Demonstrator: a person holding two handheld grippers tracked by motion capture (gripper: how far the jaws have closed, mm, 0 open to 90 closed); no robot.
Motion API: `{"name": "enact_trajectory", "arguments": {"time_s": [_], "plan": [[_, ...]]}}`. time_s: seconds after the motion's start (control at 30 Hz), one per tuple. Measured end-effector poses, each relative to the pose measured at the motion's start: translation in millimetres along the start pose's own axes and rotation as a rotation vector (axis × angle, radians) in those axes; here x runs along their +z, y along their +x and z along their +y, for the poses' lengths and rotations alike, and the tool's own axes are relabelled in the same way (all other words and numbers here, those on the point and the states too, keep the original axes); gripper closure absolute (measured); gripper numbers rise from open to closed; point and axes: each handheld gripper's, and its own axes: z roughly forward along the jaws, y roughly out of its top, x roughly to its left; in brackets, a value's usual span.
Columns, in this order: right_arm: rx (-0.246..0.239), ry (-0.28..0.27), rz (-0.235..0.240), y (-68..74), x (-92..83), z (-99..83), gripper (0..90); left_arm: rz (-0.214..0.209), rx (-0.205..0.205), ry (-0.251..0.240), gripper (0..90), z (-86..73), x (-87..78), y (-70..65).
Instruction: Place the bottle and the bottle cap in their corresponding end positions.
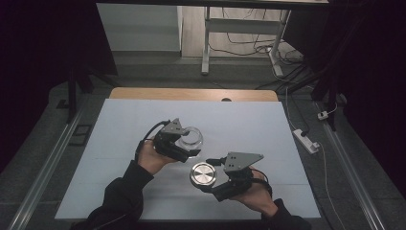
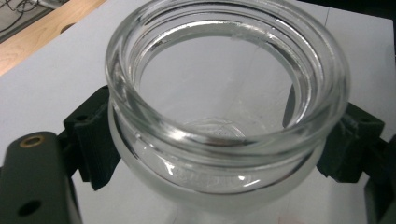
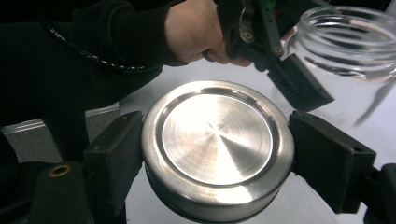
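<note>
White table top [image 1: 119, 191] under dark room, wooden strip along far edge; your left gripper [image 1: 184, 143] clamped on glass jar [image 1: 191, 137] just below open mouth, held near table middle; your right gripper [image 1: 210, 177] clamped across steel lid [image 1: 203, 174], toward near edge; lid sits just beside jar, nothing between; jar mouth tilted, so you likely level it before capping.

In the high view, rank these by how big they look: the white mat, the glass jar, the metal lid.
1. White mat, by far the largest.
2 and 3. Glass jar and metal lid look about alike; the left tool hides part of the jar, so no ranking.
</note>
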Motion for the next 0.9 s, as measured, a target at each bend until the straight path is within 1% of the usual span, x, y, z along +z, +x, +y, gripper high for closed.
{"name": "enact_trajectory", "arguments": {"time_s": [0.1, 0.3, 0.43, 0.53, 0.77, 0.8, 0.87, 0.9], "plan": [[-0.009, 0.005, -0.007, 0.2, 1.5, -2.8, 19.5, 0.000, -0.005, -0.005, 15.5, 1.2, 3.6, 0.4], [-0.008, 0.000, -0.004, 1.0, 5.9, -7.6, 19.5, 0.003, -0.002, -0.006, 15.5, 3.1, 9.0, 4.1], [-0.009, 0.012, -0.007, 0.7, 10.5, -12.1, 19.5, 0.004, -0.006, -0.014, 15.5, 3.5, 12.4, 6.1], [-0.004, 0.009, -0.007, 0.1, 14.1, -16.2, 19.5, 0.008, -0.004, -0.013, 15.5, 3.6, 14.8, 7.4], [0.006, 0.004, -0.006, -2.6, 23.9, -28.3, 19.5, 0.020, -0.013, -0.015, 15.5, 1.0, 23.0, 12.8], [0.014, 0.002, -0.006, -2.8, 25.1, -29.9, 19.5, 0.022, -0.013, -0.014, 15.5, 0.2, 24.2, 13.8], [0.013, -0.003, -0.007, -4.7, 26.8, -32.9, 19.5, 0.024, -0.017, -0.015, 15.5, -1.4, 26.7, 15.6], [0.021, -0.006, -0.009, -5.8, 28.1, -35.1, 19.5, 0.025, -0.017, -0.013, 15.5, -2.0, 27.4, 16.3]]}}
